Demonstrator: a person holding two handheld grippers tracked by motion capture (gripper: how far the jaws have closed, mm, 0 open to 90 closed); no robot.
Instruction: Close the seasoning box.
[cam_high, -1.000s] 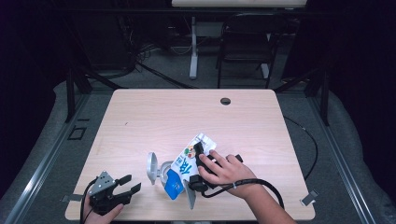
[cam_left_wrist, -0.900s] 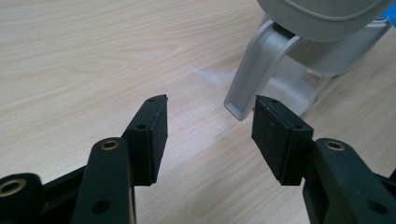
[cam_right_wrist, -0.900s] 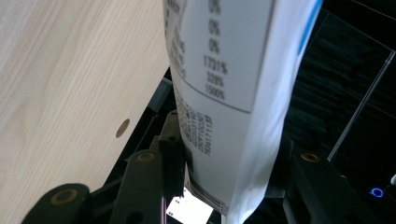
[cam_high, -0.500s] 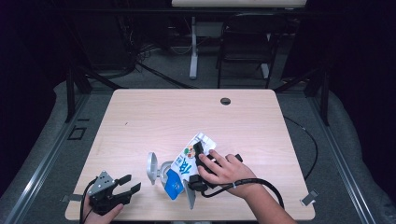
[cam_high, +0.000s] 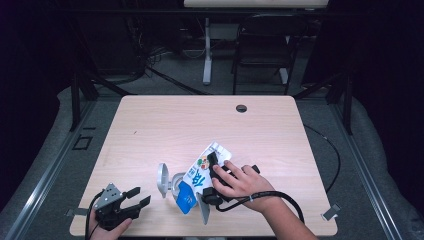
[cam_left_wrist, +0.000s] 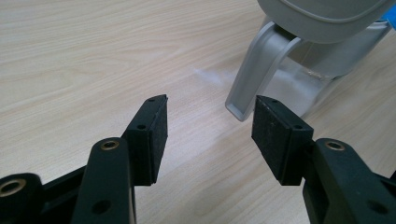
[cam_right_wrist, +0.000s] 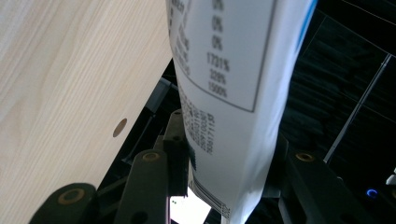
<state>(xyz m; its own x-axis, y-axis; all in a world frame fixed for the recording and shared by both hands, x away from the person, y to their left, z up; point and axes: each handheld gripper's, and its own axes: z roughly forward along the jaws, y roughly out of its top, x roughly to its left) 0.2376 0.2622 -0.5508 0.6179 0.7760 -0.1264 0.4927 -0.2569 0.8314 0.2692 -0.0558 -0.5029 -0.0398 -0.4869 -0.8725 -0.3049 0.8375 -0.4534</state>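
Note:
A white and blue carton (cam_high: 197, 176) hangs tilted over the table's front, its blue end low beside a clear jug (cam_high: 172, 184) with a grey lid. My right gripper (cam_high: 212, 172) is shut on the carton; its jaws have just been closing a little on it. In the right gripper view the carton's printed side (cam_right_wrist: 233, 93) sits between the pads of the right gripper (cam_right_wrist: 229, 172). My left gripper (cam_high: 135, 197) rests open at the front left corner. The left gripper (cam_left_wrist: 208, 126) has nothing between its pads in its own view, and the jug's grey handle (cam_left_wrist: 252, 79) stands just beyond.
The light wooden table (cam_high: 175, 125) has a round cable hole (cam_high: 241, 108) near its far edge. A black cable (cam_high: 280, 197) loops from the right gripper past the wrist. A chair (cam_high: 265, 50) and desk legs stand behind the table.

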